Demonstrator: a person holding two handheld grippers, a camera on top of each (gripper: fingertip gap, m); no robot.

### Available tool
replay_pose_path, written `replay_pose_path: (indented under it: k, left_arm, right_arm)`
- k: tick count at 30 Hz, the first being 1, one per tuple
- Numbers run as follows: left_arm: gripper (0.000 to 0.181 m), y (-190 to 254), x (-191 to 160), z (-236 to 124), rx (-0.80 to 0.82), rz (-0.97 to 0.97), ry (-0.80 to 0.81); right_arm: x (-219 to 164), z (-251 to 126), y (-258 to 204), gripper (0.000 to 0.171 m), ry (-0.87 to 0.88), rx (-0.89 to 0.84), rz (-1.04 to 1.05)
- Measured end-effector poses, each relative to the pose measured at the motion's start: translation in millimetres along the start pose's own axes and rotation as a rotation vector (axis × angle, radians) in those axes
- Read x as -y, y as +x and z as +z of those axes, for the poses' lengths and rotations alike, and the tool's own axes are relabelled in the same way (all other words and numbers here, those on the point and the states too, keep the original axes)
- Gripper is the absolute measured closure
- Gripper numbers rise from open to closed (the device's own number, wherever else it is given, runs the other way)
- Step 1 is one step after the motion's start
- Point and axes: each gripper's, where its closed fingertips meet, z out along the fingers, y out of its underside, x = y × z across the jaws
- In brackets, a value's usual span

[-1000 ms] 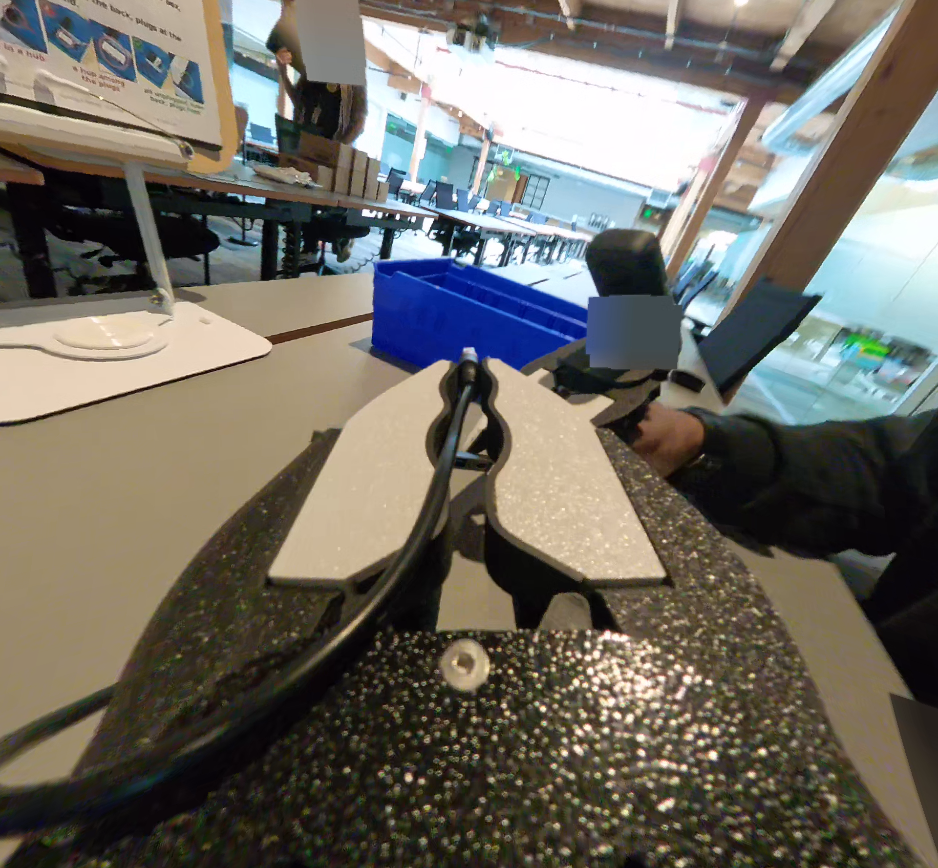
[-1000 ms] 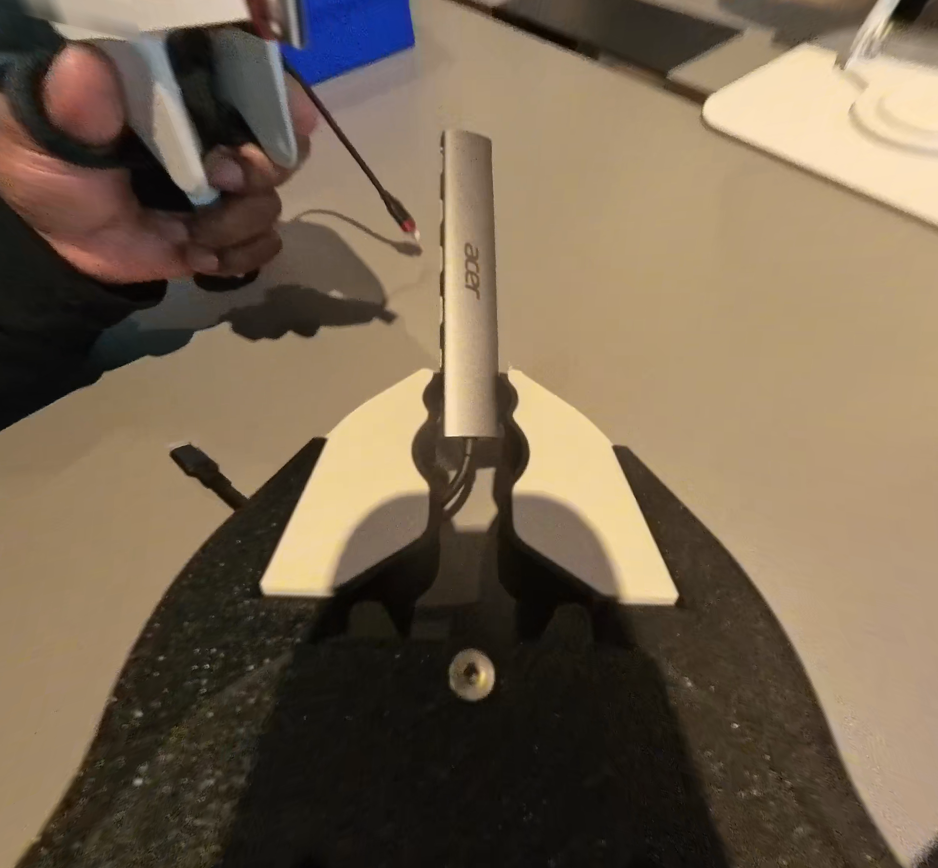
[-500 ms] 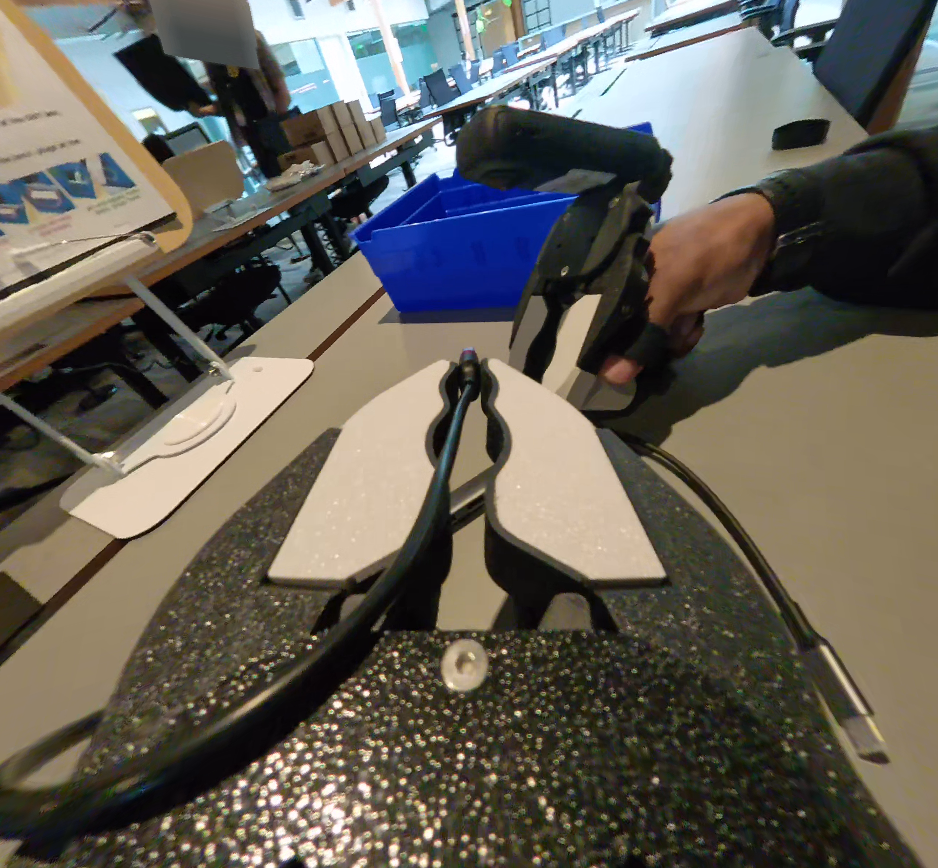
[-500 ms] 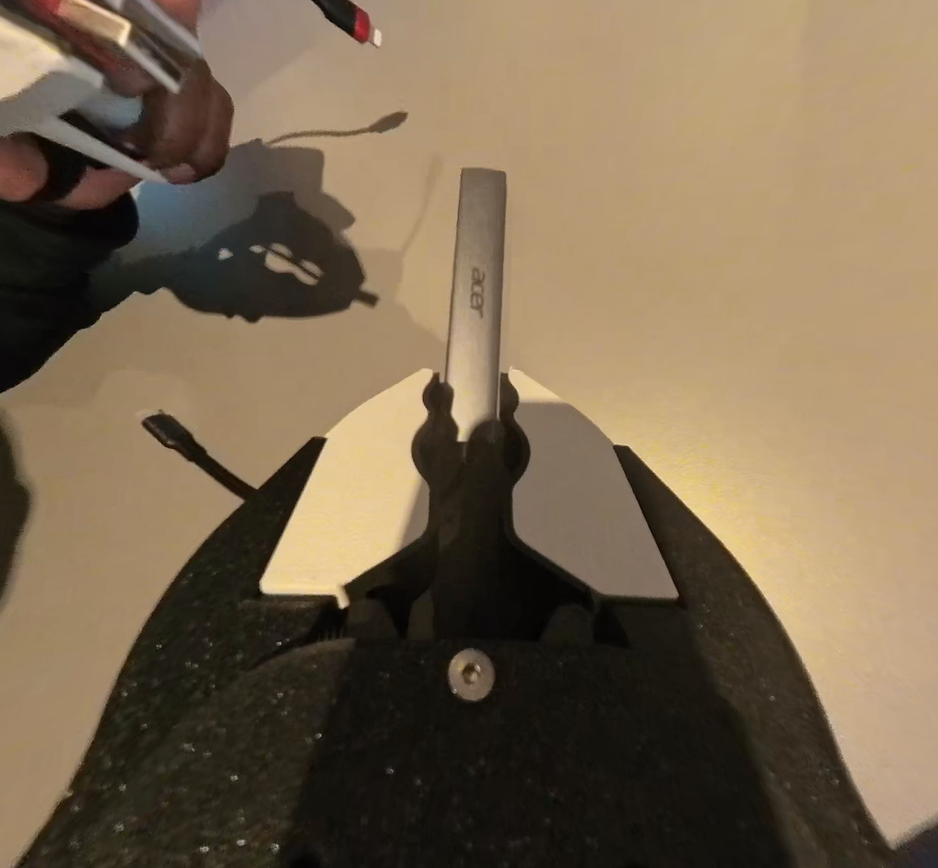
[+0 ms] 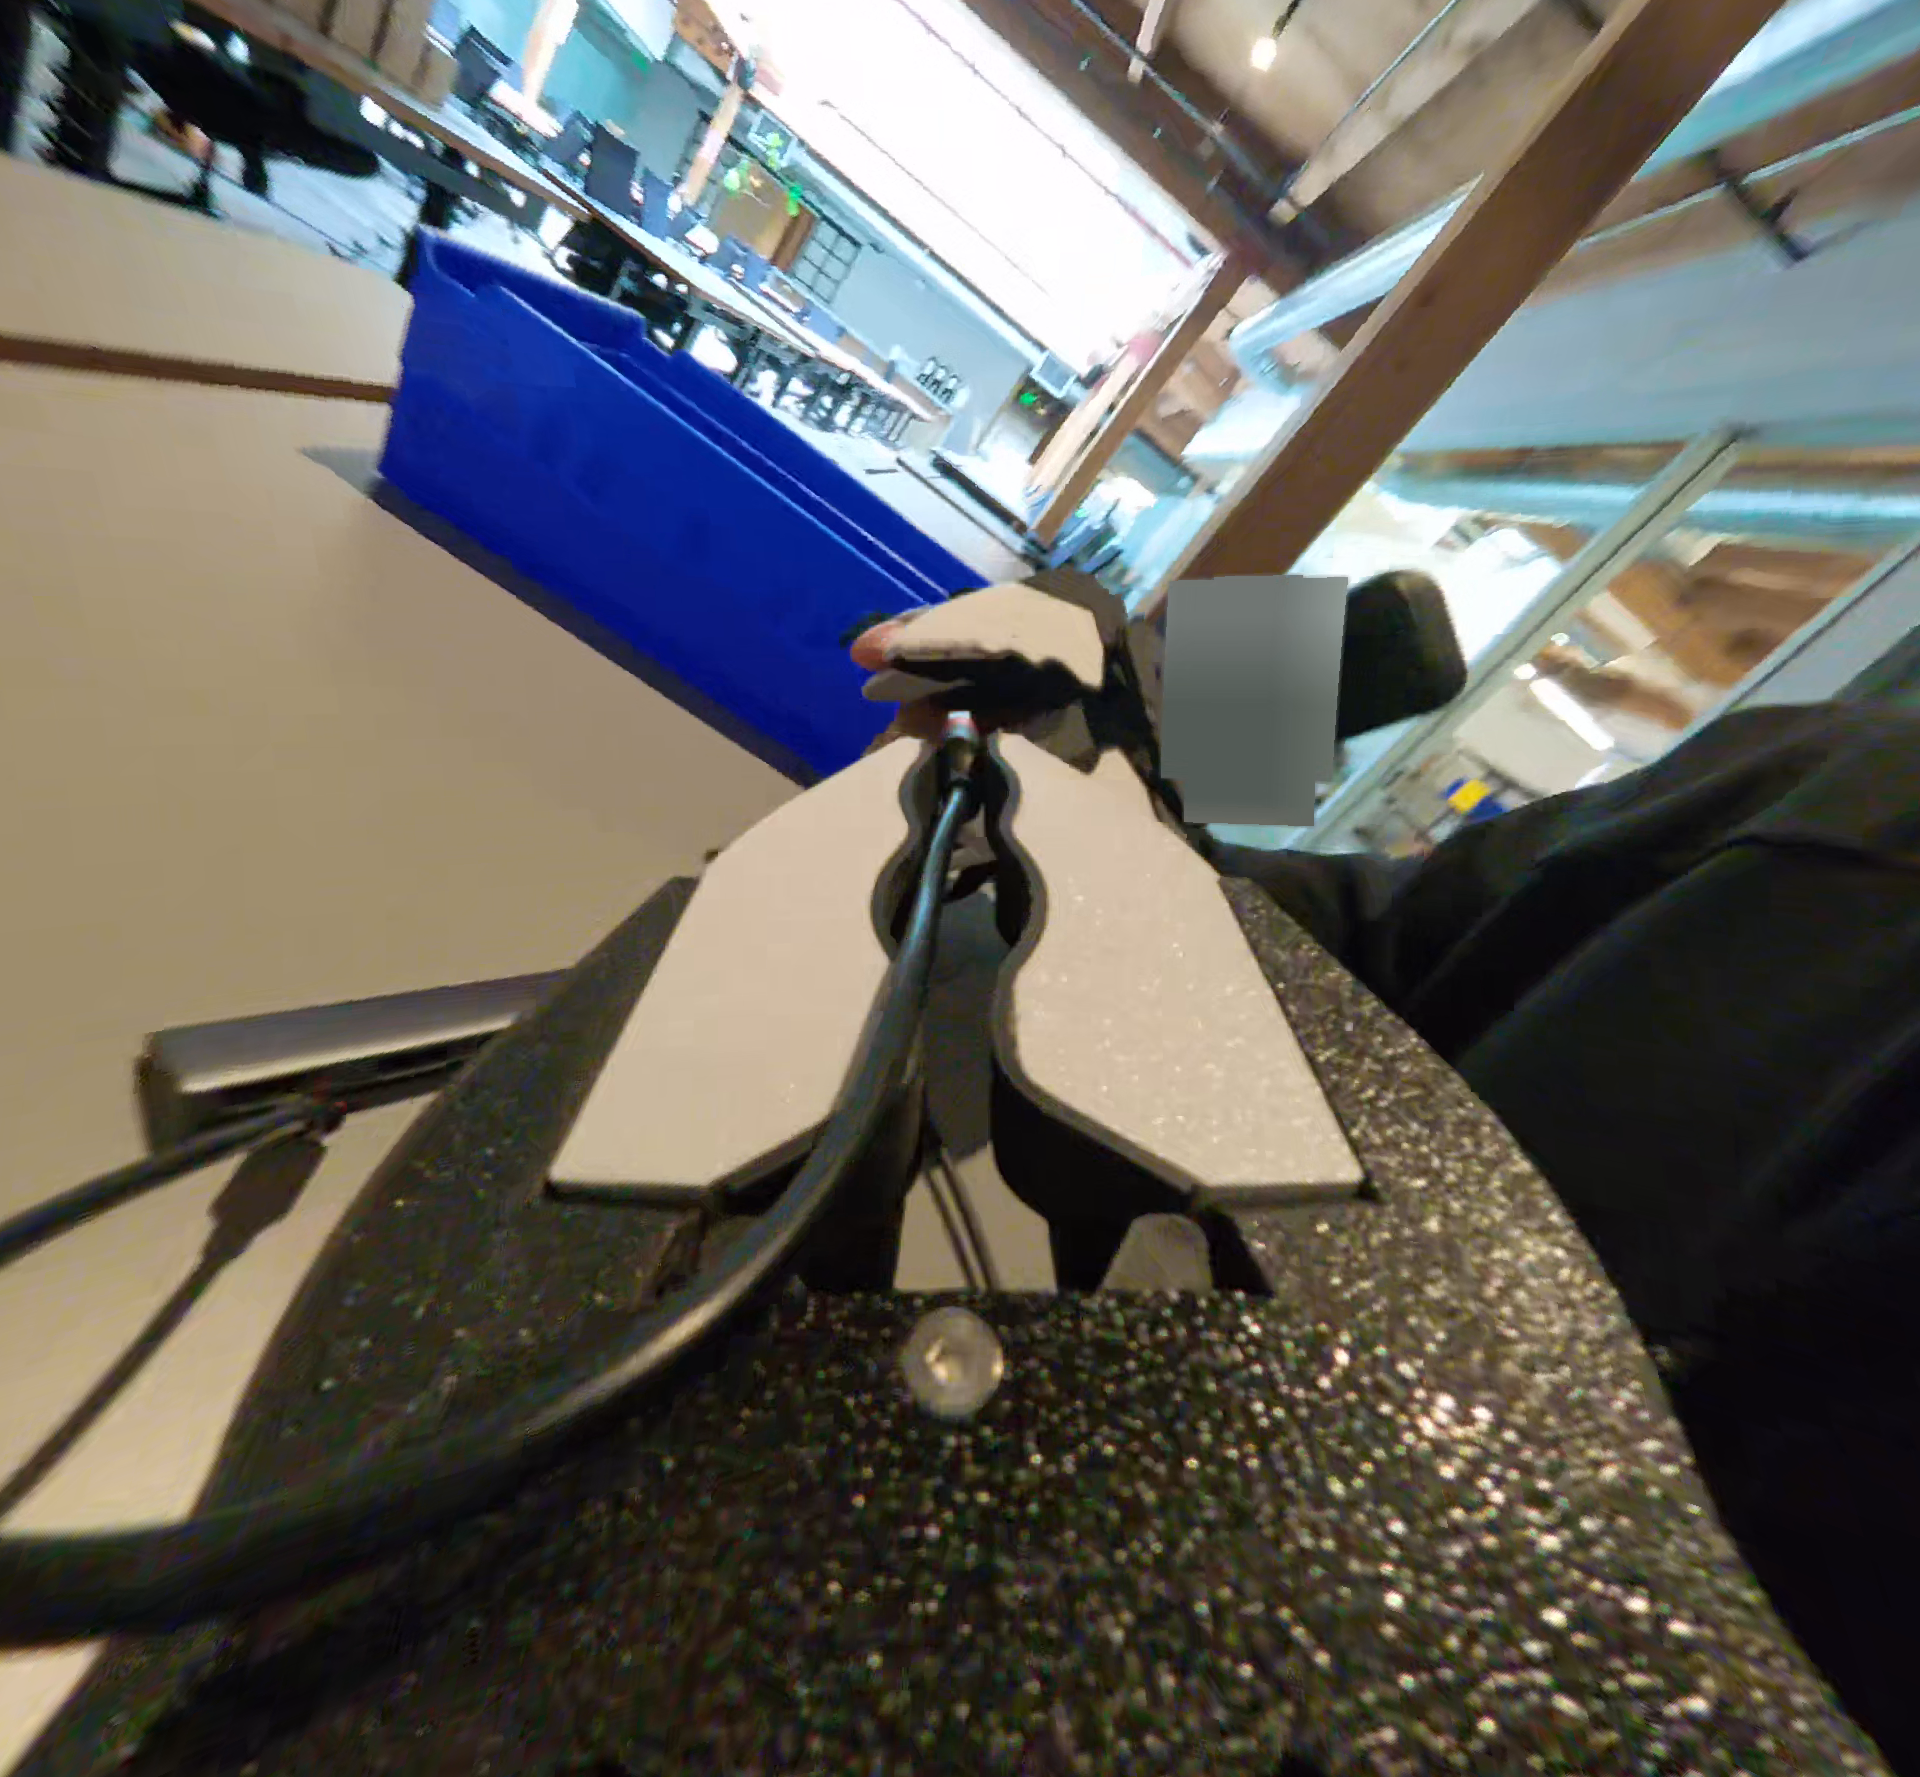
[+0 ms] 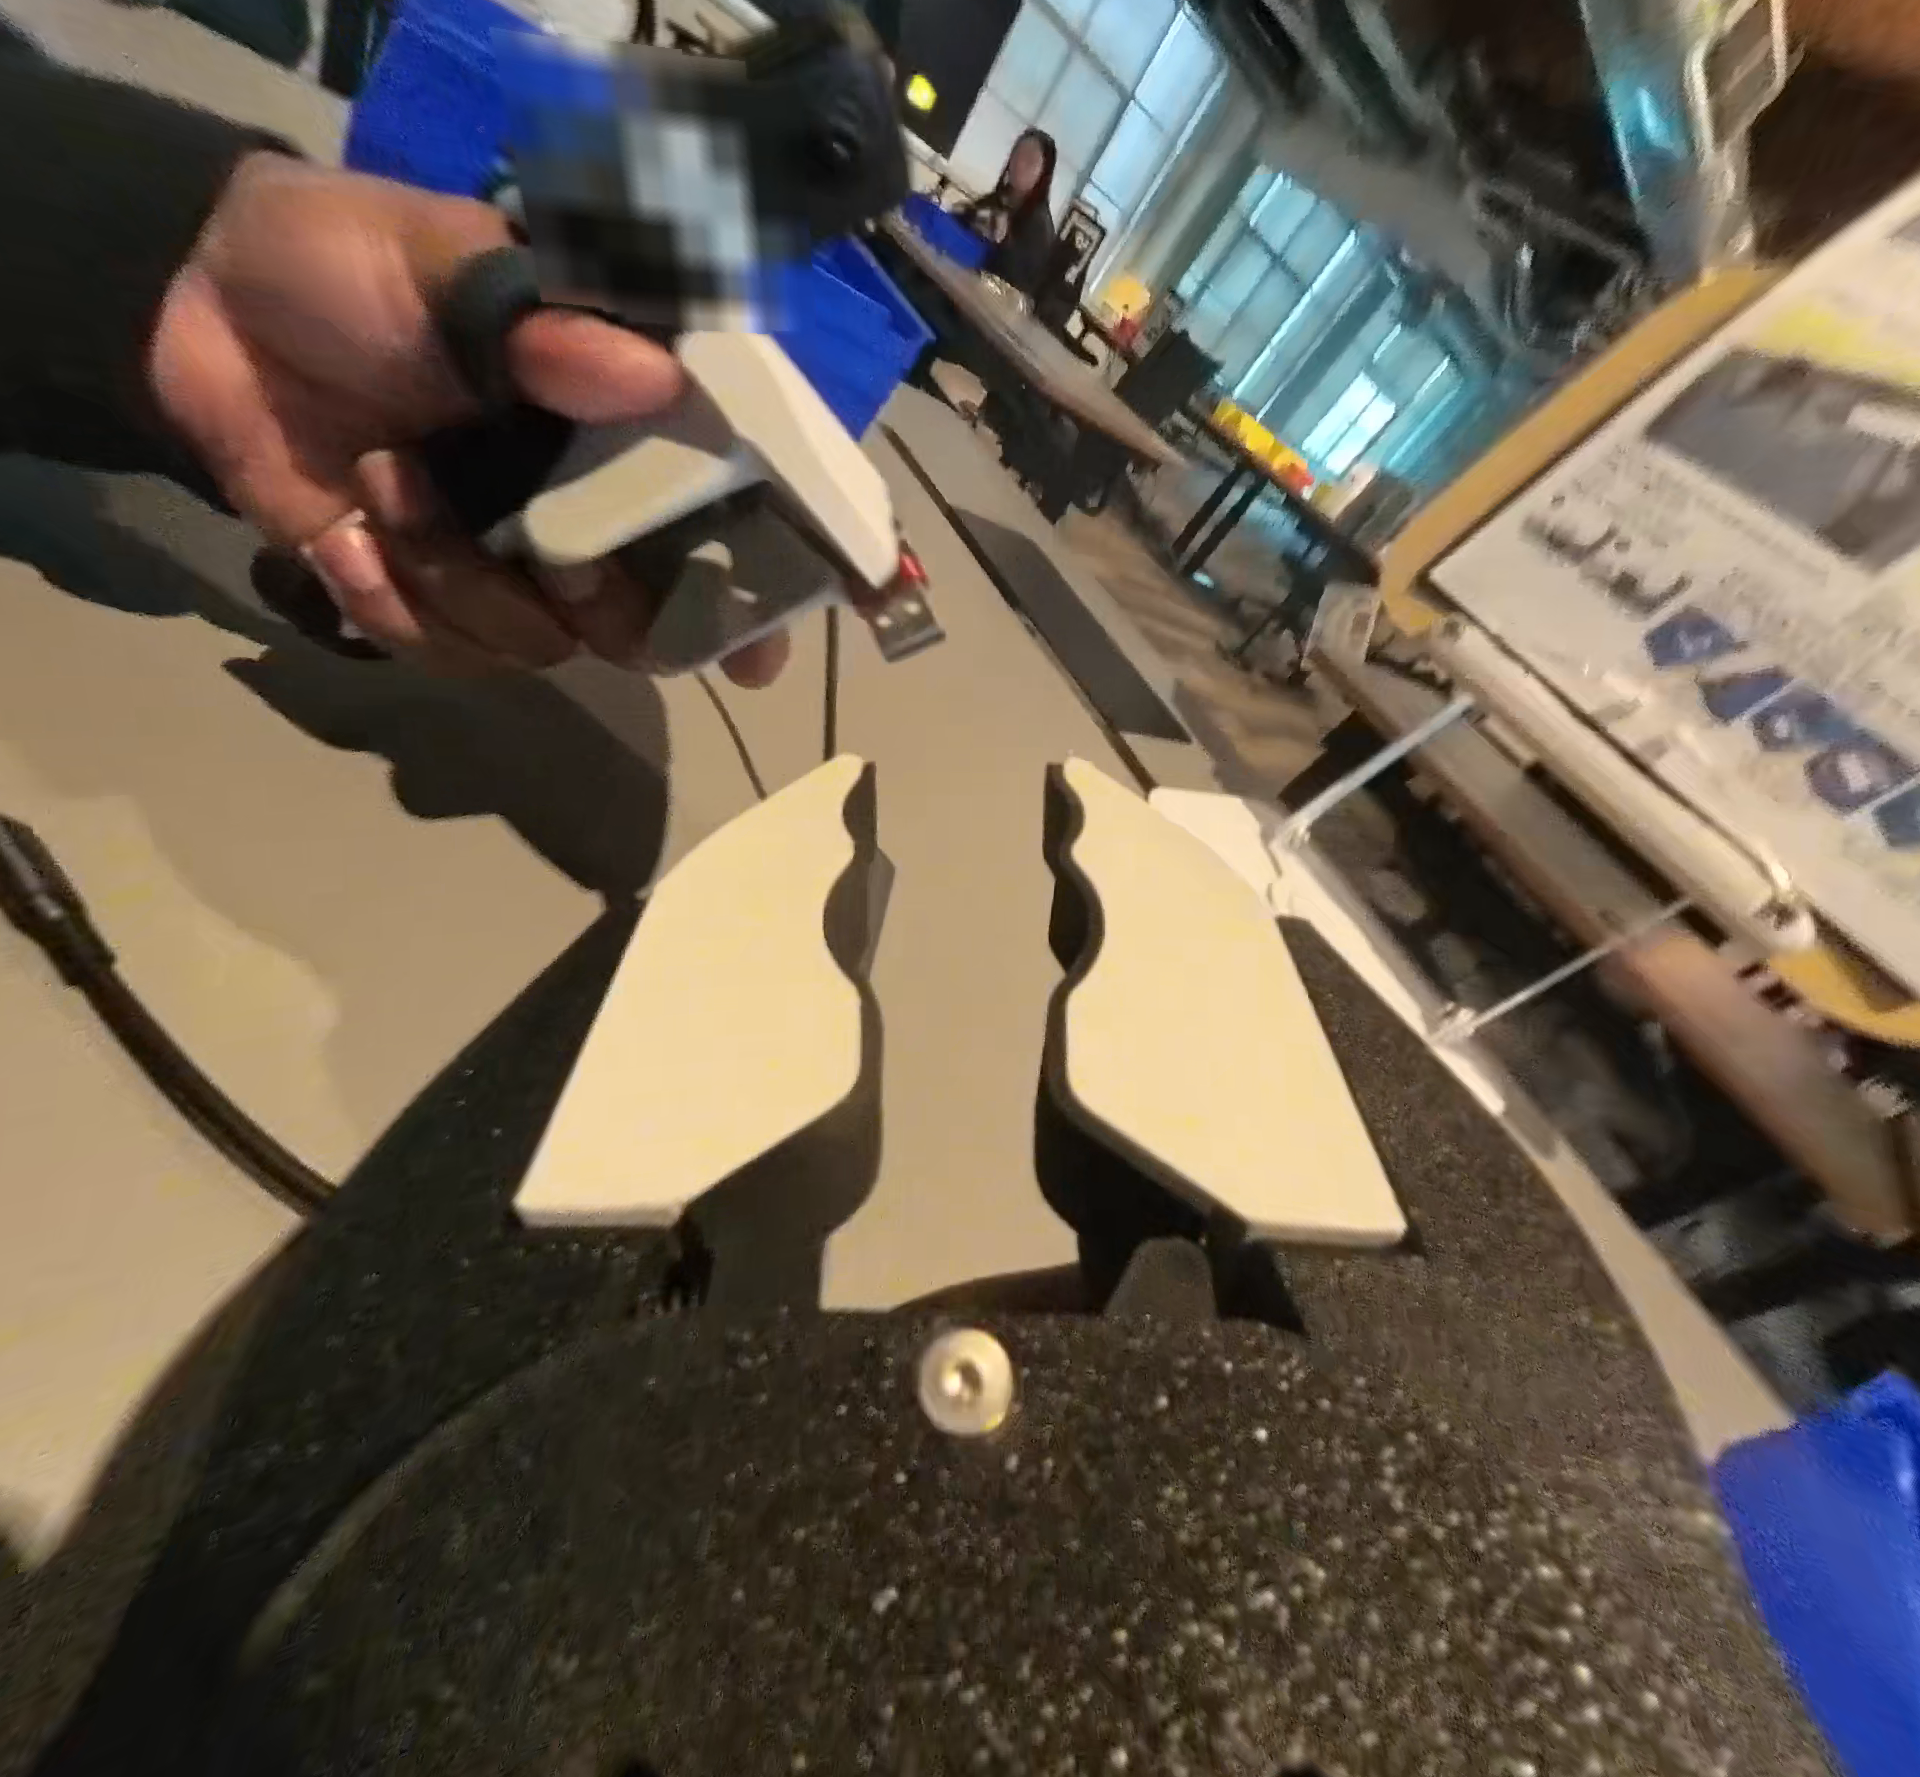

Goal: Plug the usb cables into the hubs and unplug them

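My left gripper [image 5: 961,763] is shut on a black USB cable [image 5: 914,948] that runs back between its fingers. In the right wrist view the left gripper [image 6: 831,564] is held in a hand at upper left, with the silver USB plug [image 6: 902,624] sticking out of its tips. My right gripper [image 6: 961,777] is open and empty above the table. It also shows in the left wrist view [image 5: 987,652] just beyond my left fingertips. The grey hub [image 5: 343,1041] lies flat on the table at the left, its own cable trailing off.
A blue bin [image 5: 665,501] stands on the grey table [image 5: 260,740] ahead. In the right wrist view a sign board on a clear stand [image 6: 1714,522] with a white base [image 6: 1216,818] is at the right. A loose black cable [image 6: 62,917] lies at the left. Left and right tips are no more than a few centimetres apart.
My right gripper has opened and let go of the hub, which now lies on the table. Both grippers have tilted up and moved close together.
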Motion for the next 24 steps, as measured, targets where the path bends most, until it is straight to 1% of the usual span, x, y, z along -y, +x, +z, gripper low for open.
replay_pose_path:
  k: [3, 9, 17, 20, 24]
  left_arm:
    - [0.174, 0, -6, 3, -0.020, -0.081, -0.015]
    - [0.174, 7, -14, 7, -0.084, -0.173, -0.049]
    - [0.174, 10, -24, 11, -0.112, -0.221, -0.095]
    - [0.174, 11, -27, 12, -0.121, -0.234, -0.111]
    - [0.174, 9, -28, 12, -0.118, -0.236, -0.116]
  right_arm:
    - [9, 0, -9, 0.140, 0.043, -0.010, -0.083]
    - [10, -1, -15, 0.143, 0.055, 0.002, -0.141]
    - [10, 0, -26, 0.150, 0.055, 0.042, -0.201]
    - [11, -1, -27, 0.156, 0.059, 0.047, -0.212]
    - [9, -1, -28, 0.158, 0.047, 0.060, -0.209]
